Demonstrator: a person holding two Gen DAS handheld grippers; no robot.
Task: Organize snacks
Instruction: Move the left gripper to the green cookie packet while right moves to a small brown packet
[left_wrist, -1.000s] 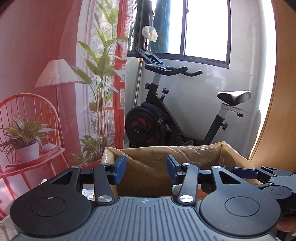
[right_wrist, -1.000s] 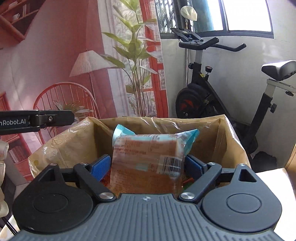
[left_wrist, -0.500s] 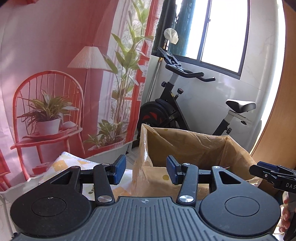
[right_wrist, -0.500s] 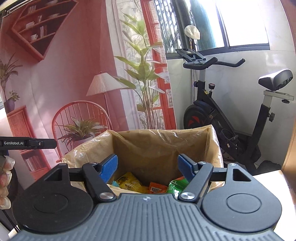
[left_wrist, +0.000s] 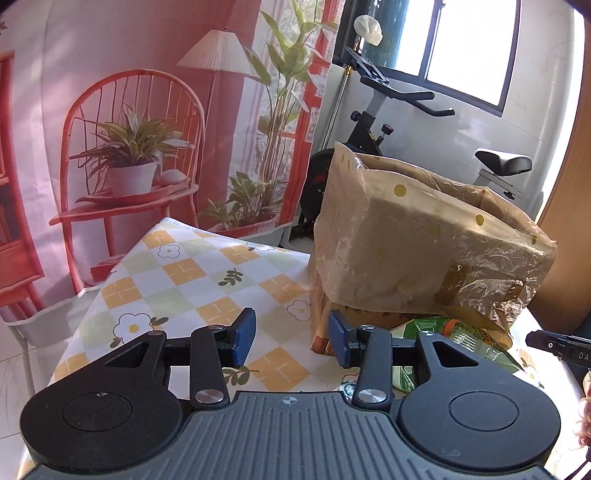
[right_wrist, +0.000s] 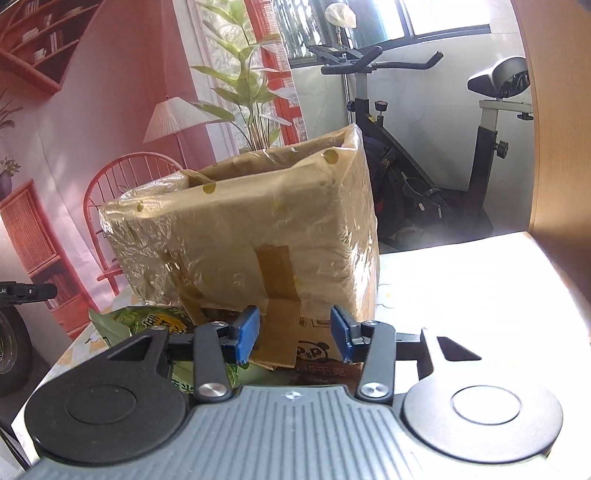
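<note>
Cardboard box (right_wrist: 258, 229), plastic-lined, stands on the counter (left_wrist: 192, 273) beside a green snack bag (right_wrist: 147, 325); left gripper (left_wrist: 291, 338) and right gripper (right_wrist: 293, 334) both gape, holding nothing.

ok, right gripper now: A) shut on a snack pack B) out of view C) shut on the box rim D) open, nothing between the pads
D: the right gripper has its blue pads spread apart with only the box seen behind the gap.
</note>
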